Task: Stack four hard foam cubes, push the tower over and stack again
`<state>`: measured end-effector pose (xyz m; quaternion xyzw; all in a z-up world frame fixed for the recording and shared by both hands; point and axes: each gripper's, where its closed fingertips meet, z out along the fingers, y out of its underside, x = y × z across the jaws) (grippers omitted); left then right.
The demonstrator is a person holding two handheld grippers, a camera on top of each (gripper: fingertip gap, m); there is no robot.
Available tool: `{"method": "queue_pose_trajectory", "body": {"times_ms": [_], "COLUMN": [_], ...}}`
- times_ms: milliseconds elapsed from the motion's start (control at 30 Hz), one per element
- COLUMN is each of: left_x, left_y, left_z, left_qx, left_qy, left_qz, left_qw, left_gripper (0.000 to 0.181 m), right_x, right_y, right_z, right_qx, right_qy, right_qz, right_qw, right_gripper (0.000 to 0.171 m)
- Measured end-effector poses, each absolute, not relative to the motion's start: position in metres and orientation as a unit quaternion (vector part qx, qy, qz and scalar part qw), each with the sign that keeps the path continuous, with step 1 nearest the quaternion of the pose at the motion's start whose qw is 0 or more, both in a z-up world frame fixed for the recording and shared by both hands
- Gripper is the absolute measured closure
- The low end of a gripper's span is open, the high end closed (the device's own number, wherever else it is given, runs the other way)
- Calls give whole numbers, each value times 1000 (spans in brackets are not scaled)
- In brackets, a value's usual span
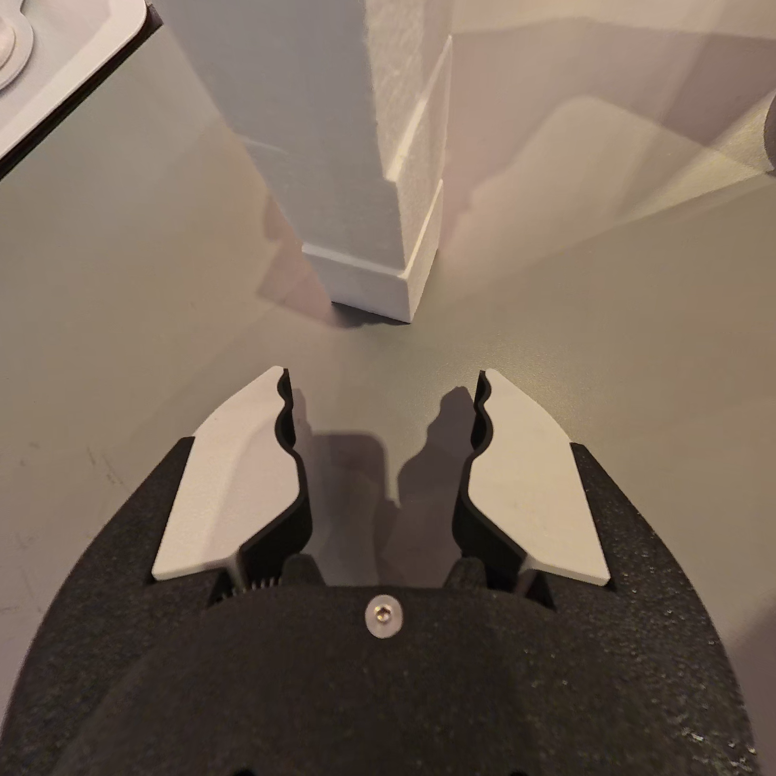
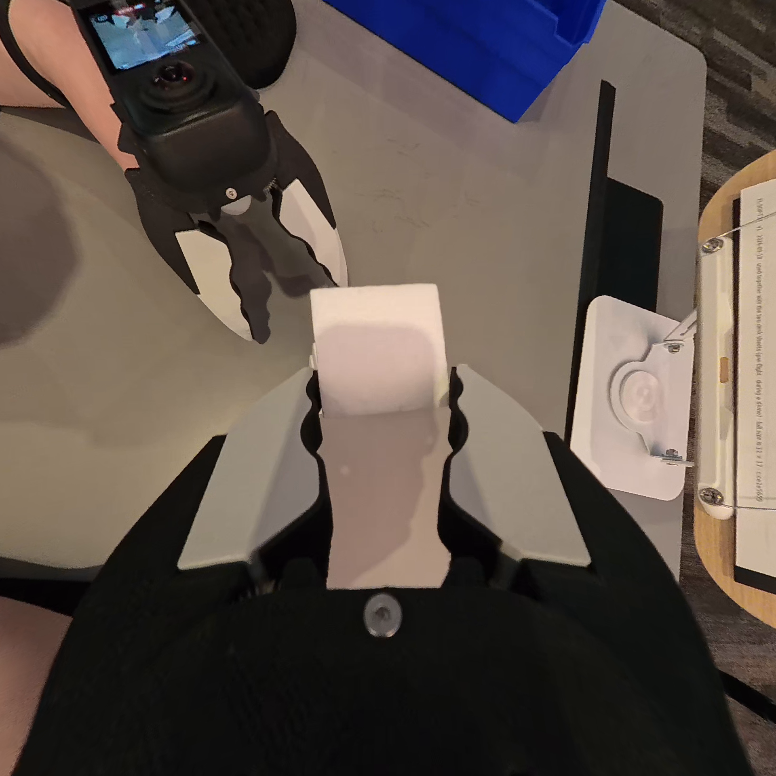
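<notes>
A tower of several white foam cubes point(image 1: 361, 210) stands on the grey table point(image 1: 126, 294), slightly staggered, and its top runs out of the left wrist view. My left gripper point(image 1: 384, 378) is open and empty, low by the tower's bottom cube point(image 1: 369, 281). From above in the right wrist view, the left gripper point(image 2: 298, 310) sits just left of the tower. My right gripper point(image 2: 381, 369) is over the tower. Its jaws stand close against both sides of the top cube point(image 2: 378, 327), at the cube's near part.
A blue bin point(image 2: 483, 50) stands at the table's far edge. A white mounting plate point(image 2: 630, 399) lies to the right beside a black strip point(image 2: 600, 210); the plate also shows in the left wrist view point(image 1: 63, 63). A round wooden board with a paper sheet point(image 2: 747, 336) lies beyond the table's right edge. The tips of one gripper are about 15 cm away from the tips of the other.
</notes>
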<state>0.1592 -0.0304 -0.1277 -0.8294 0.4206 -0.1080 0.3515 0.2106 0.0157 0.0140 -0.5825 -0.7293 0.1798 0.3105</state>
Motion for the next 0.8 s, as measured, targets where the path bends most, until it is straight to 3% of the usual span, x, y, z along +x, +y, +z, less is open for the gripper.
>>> {"method": "queue_pose_trajectory", "body": {"times_ms": [133,267,433,567,667,733,800], "left_x": [159,158,150,142,138,138,140], "left_y": [-30,-29,-19,-2,6,13,20], "left_z": [-129,-131,-134,-145,-151,-145,-135], "left_qx": [-830,-832,-837,-841,-841,-828,-812], "left_qy": [422,418,402,379,363,353,345], "left_qz": [-106,-106,-94,-92,-106,-121,-137], "left_qw": [350,349,360,375,387,417,450], "left_gripper": [98,98,100,112,121,135,150], "right_x": [209,211,218,239,263,282,301], "right_y": [17,19,5,7,32,56,72], "right_z": [13,12,49,84,80,69,62], "right_qx": [-577,-570,-522,-509,-552,-598,-633], "right_qy": [-732,-735,-713,-646,-594,-562,-540], "right_qz": [173,161,242,321,313,279,252], "right_qw": [320,330,401,469,495,500,494], "right_gripper": [111,94,89,90,87,102,143]}}
